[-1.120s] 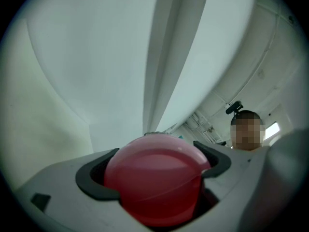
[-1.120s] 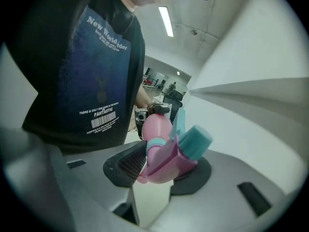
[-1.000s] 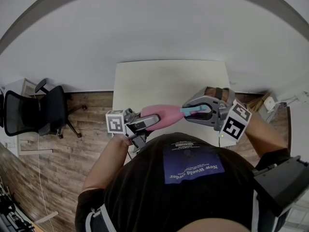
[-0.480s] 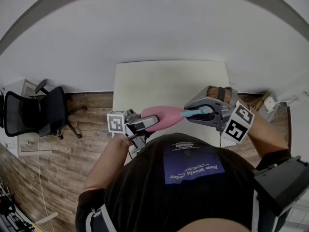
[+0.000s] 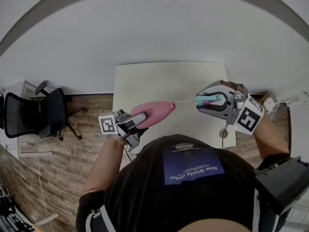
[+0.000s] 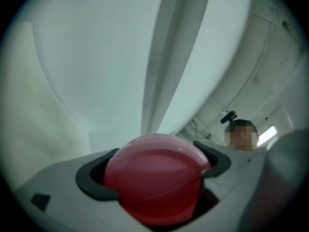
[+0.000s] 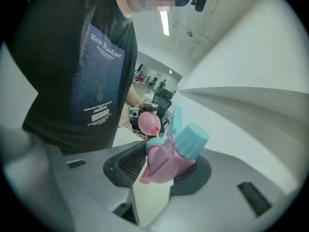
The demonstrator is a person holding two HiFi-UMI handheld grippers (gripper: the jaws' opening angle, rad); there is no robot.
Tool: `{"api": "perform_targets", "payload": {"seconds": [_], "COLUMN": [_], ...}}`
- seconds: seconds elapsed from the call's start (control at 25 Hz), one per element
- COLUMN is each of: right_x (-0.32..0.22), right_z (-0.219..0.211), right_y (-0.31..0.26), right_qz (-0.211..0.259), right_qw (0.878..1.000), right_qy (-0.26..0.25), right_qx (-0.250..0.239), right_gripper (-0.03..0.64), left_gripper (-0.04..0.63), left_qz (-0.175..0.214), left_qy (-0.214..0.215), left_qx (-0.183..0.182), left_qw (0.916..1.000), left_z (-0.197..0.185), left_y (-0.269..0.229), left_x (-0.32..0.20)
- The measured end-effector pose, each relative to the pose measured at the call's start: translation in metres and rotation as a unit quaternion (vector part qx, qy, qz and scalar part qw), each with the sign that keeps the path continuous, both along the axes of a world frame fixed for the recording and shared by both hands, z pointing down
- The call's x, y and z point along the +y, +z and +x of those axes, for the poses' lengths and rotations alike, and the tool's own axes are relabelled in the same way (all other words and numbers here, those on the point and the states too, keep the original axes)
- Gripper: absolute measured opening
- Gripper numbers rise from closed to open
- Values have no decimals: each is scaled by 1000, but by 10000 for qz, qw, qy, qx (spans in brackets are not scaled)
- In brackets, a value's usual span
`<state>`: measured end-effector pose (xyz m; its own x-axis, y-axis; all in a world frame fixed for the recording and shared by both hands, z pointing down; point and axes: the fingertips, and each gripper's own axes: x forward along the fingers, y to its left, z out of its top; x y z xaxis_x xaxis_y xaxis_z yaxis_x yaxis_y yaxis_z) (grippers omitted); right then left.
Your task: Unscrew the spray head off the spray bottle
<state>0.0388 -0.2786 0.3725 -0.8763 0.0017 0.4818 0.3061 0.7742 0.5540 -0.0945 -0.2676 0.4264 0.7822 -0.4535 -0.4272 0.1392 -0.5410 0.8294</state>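
Observation:
My left gripper (image 5: 136, 120) is shut on the pink spray bottle (image 5: 154, 111), which lies tilted over the table's near edge with its open neck pointing right. In the left gripper view the bottle's rounded body (image 6: 153, 178) fills the space between the dark pads. My right gripper (image 5: 212, 102) is shut on the pink and teal spray head (image 5: 208, 100), held apart from the bottle to its right. A thin pale dip tube (image 5: 186, 101) spans the gap between them. In the right gripper view the spray head (image 7: 173, 154) sits between the pads, with the bottle (image 7: 148, 122) beyond it.
A white table (image 5: 164, 81) stands against a pale wall. A black office chair (image 5: 38, 111) stands on the wood floor (image 5: 91, 105) to the left. A cable (image 5: 224, 132) lies near the table's right front corner. The person's dark shirt (image 5: 188, 178) fills the bottom.
The spray head has come off the bottle. My right gripper has carried it right and slightly up, drawing out the dip tube. My left gripper has shifted a little left with the bottle.

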Motion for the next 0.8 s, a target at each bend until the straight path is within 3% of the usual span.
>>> {"api": "perform_targets", "payload": {"seconds": [0.44,0.68,0.8], "right_x": [-36,-49,-60], "right_z": [23,31,34], "right_y": [-15,-17,-16], "right_qz": [-894,-1851,-2324], "right_qw": [9900,9627,9414], "right_qy": [870,1340,1574], "right_qx": [-664,-1450,-1872], "right_gripper": [132,132,132], "left_gripper": [488,488,488], "left_qz": [323,532,631], "left_qy": [-721,-1135,-1404], "left_qx": [69,143,133], "left_qw": [9969,9920,9880], "left_z": [-37,-49,-54], "left_y": [-19,-23,-25], "left_x": [-19,-18,-19]}}
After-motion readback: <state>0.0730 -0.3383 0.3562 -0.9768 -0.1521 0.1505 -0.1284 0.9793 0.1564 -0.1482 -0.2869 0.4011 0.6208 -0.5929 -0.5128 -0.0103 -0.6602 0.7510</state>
